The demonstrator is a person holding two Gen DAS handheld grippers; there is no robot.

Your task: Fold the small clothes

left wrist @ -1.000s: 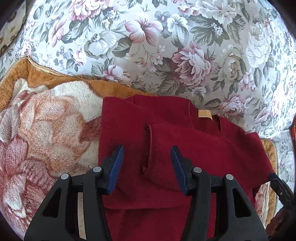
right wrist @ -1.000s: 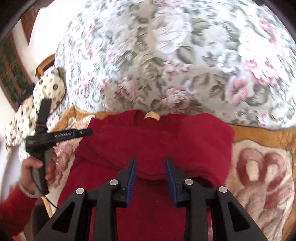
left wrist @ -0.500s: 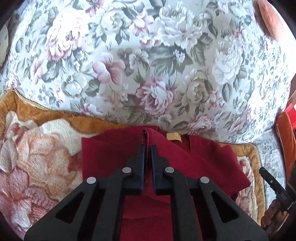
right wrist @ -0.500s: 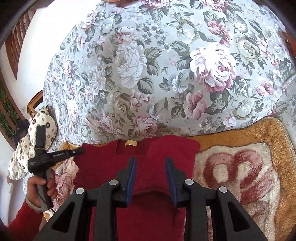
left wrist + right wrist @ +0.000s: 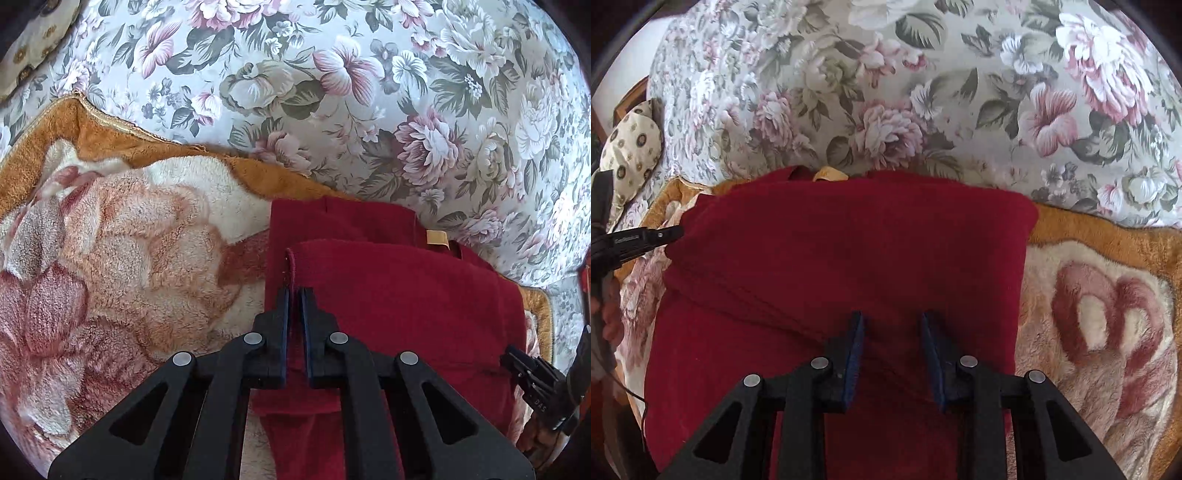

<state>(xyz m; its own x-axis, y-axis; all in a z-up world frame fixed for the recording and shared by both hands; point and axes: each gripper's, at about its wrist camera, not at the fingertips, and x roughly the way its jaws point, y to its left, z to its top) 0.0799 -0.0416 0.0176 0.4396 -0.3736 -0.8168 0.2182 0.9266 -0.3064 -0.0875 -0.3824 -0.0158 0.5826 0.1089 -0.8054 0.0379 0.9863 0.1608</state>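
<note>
Pinching a hemmed edge of the dark red garment (image 5: 399,295), our left gripper (image 5: 293,295) has its blue-padded fingers (image 5: 283,332) drawn nearly together, with only the thin fold of cloth between them. Our right gripper (image 5: 892,321) hangs with its fingers spread apart over the red fabric, gripping nothing; whether its tips touch the cloth we cannot tell.

We see the garment lying partly folded, a flap laid across its body, and a small yellow neck label (image 5: 437,237) showing at the far edge. The cloth looks soft and fleecy, with gentle creases running across it in the right wrist view.

It rests on a plush blanket (image 5: 129,240) with an orange border and pink flower pattern, which lies over a floral bedspread (image 5: 332,92). From the left gripper the garment spreads forward and to the right; under the right gripper it fills the space ahead and to the left. A spotted pillow (image 5: 631,147) sits at the far left.
</note>
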